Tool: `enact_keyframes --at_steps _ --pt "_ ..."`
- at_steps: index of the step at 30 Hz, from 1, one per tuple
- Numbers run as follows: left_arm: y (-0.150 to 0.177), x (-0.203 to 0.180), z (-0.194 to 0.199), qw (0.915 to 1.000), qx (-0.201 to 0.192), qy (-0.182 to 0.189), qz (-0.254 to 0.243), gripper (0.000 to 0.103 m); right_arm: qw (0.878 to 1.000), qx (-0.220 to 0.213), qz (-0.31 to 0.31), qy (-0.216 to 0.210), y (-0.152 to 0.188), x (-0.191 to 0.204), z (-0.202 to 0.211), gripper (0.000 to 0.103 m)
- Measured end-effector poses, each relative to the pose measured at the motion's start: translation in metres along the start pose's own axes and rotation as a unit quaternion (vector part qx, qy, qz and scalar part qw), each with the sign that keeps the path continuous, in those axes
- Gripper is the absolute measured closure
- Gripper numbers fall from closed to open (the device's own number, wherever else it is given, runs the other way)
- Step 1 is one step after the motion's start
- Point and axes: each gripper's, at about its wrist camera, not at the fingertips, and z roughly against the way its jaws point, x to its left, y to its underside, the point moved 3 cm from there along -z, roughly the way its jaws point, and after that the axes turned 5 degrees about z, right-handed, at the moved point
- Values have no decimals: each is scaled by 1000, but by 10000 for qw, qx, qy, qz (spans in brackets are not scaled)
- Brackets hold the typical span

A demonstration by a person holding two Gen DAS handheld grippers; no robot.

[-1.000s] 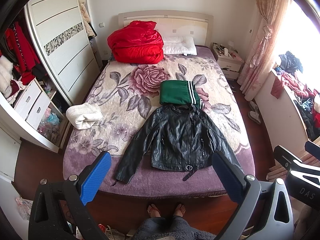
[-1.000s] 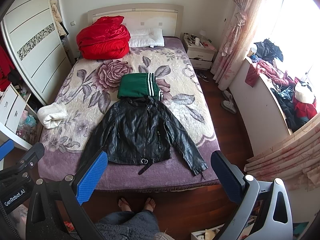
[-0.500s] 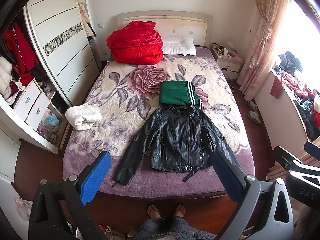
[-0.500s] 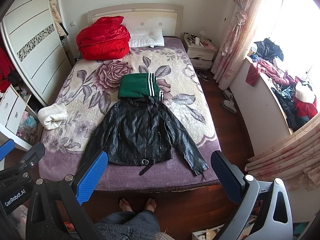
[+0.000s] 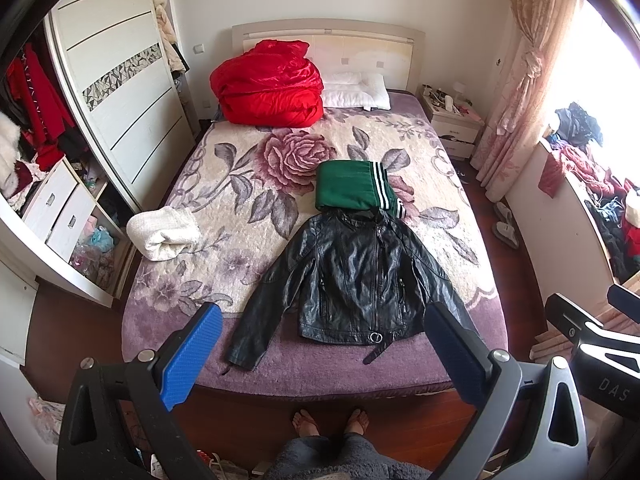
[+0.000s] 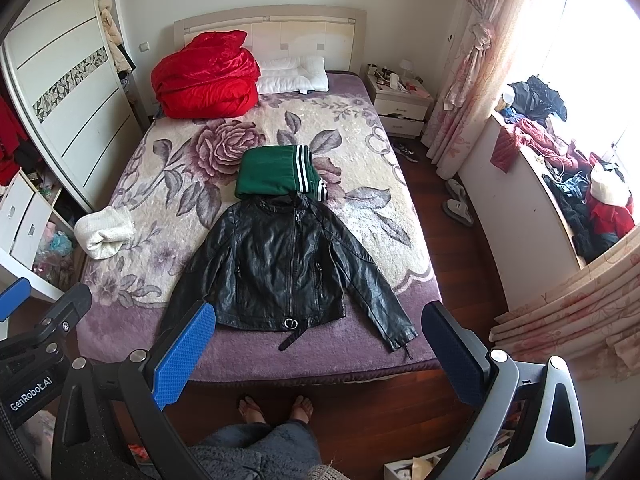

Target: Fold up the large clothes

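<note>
**Leather jacket laid flat, both grippers held back and wide open**

Floral bedding covers the bed, and the black leather jacket lies face up near its foot end, zipped, collar toward the headboard and hem toward the person standing at the foot. Its long axis runs straight away from the grippers; both sleeves splay outward and down toward the mattress edge. The left gripper and the right gripper hang above the floor short of the bed, jaws spread wide, holding nothing and touching nothing.

The jacket sits ahead of and below both tools, roughly centred between them. Judging by the views, the left sleeve cuff is the left gripper's natural reach and the right sleeve cuff the right gripper's, so a first fold of sleeves inward looks likely.

A folded green garment touches or slightly overlaps the collar, which could snag if the jacket is folded upward. A rolled white towel lies well apart to the left; the red duvet and pillow sit at the headboard, out of the way.
</note>
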Motion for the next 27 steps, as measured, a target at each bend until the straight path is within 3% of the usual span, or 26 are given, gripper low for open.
enact_keyframes --at_steps 5,12,20,27 --pt "-17 5 -25 9995 -288 -152 3 0 9998 76 -156 62 -8 3 -17 0" --pt "-17 24 -93 9972 -572 -477 -99 0 9959 285 -699 503 3 -9 -97 0" --pt "4 1 -218 9935 0 -989 -561 0 9861 802 -1205 821 22 -49 -239 0" --pt "25 -37 -339 9832 720 -1456 -837 0 9731 1547 -1536 745 54 -101 -410 0"
